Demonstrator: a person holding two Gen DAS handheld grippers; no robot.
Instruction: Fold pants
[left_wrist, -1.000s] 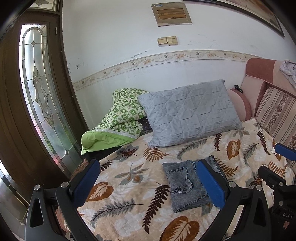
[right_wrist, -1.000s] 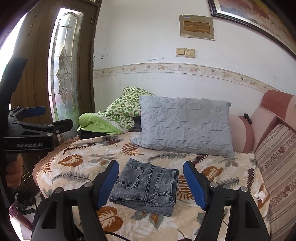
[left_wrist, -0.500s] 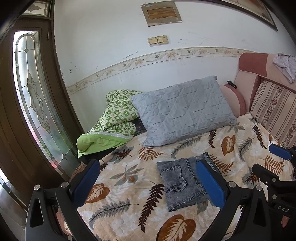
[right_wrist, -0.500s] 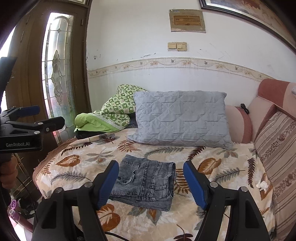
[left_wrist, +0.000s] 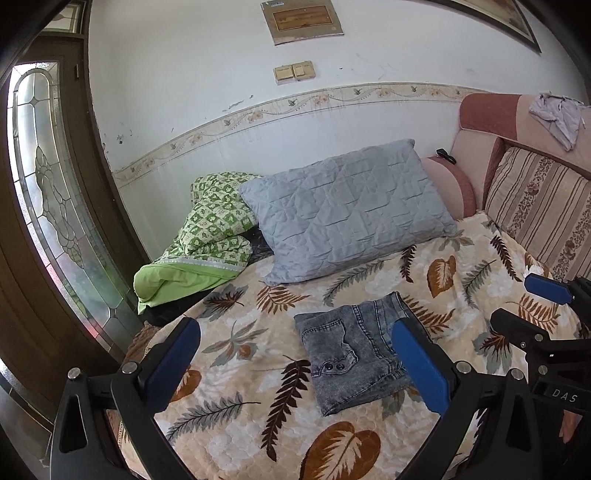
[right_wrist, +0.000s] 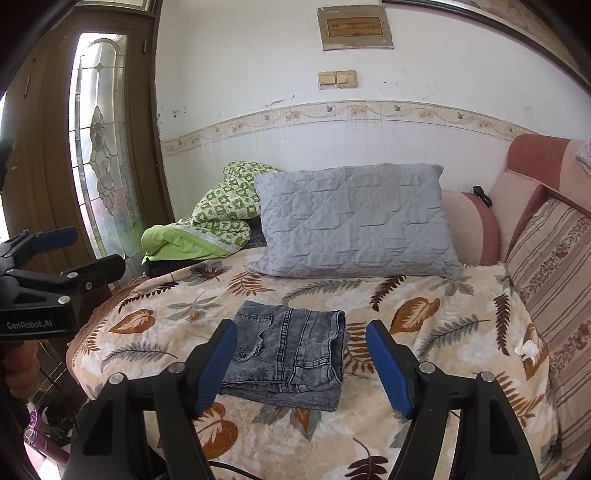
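Observation:
The grey denim pants (left_wrist: 351, 354) lie folded into a small rectangle on the leaf-patterned bedspread (left_wrist: 236, 402). My left gripper (left_wrist: 295, 326) hovers open in front of them, its right blue finger overlapping their right edge in the view, with nothing between the pads. In the right wrist view the pants (right_wrist: 291, 354) sit between and beyond the blue fingers of my right gripper (right_wrist: 302, 328), which is open and empty. The right gripper (left_wrist: 546, 306) shows at the right edge of the left wrist view. The left gripper (right_wrist: 85, 251) shows at the left of the right wrist view.
A grey quilted pillow (left_wrist: 347, 210) and a green patterned blanket (left_wrist: 207, 236) lie at the back of the bed. A striped cushion (left_wrist: 543, 214) lines the right side. A wooden door with leaded glass (left_wrist: 48, 206) stands left of the bed's edge.
Both grippers have drifted a little and rolled slightly, so the scene has shifted in both views. The pants have stayed in place, and both grippers remain open.

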